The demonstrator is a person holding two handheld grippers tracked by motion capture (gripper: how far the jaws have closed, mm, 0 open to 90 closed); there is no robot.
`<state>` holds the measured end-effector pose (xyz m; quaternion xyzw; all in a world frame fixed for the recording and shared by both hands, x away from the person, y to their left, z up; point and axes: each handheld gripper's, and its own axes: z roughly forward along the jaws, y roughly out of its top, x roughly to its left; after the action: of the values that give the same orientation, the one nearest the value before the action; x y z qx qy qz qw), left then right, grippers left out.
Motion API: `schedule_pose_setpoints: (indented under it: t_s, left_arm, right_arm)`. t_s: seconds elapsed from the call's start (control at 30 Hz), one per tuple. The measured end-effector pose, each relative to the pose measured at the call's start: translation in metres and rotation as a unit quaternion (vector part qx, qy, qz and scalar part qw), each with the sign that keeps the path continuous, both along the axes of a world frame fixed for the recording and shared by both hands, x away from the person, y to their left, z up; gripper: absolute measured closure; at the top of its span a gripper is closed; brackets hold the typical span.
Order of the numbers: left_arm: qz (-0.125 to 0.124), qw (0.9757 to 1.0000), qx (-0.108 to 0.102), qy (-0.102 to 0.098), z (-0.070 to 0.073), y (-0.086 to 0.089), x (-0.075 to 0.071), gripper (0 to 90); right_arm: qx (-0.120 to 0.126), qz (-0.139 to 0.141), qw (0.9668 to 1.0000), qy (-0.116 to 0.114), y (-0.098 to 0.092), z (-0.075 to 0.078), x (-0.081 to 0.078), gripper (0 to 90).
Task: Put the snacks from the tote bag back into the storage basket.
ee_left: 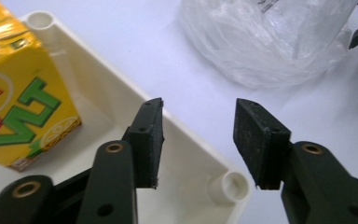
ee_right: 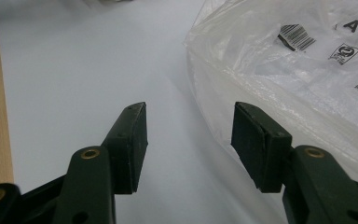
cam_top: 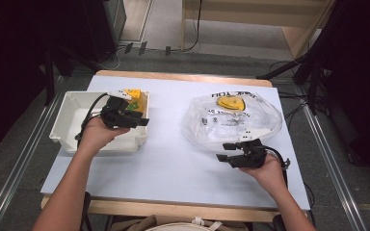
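The left gripper stands wide and empty over the white bin, the yellow carton inside to its left. Lift clear without nudging it. The right gripper, also wide and empty, should catch the plastic bag just right of it.

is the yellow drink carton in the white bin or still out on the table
In the bin. The yellow carton sits inside the white bin, against its far corner.

The yellow drink carton bears large green letters "VLT" and small red print too blurred to read. The clear plastic bag carries a barcode and, seen from above, upside-down "THANK YOU".
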<state>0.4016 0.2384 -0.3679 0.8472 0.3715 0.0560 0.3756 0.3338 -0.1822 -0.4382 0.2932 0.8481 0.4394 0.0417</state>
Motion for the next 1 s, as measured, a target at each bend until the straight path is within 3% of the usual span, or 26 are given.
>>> schedule_pose_setpoints:
  t_s: [0.37, 0.5, 1.0]
  left_arm:
    - [-0.033, 0.9994, -0.008, 0.007, 0.004, -0.026, -0.006, 42.6]
    - [-0.048, 0.9988, -0.004, 0.0, 0.004, -0.037, -0.011, 39.6]
    - [-0.081, 0.9967, -0.003, -0.004, -0.001, -0.073, -0.024, 37.5]
  right_arm:
    - [-0.002, 0.001, 1.0, -0.003, 0.0, 0.0, -0.001, 46.1]
    - [-0.001, 0.001, 1.0, -0.003, 0.0, 0.0, -0.001, 46.0]
    - [-0.001, 0.002, 1.0, -0.005, 0.0, 0.0, -0.003, 45.0]
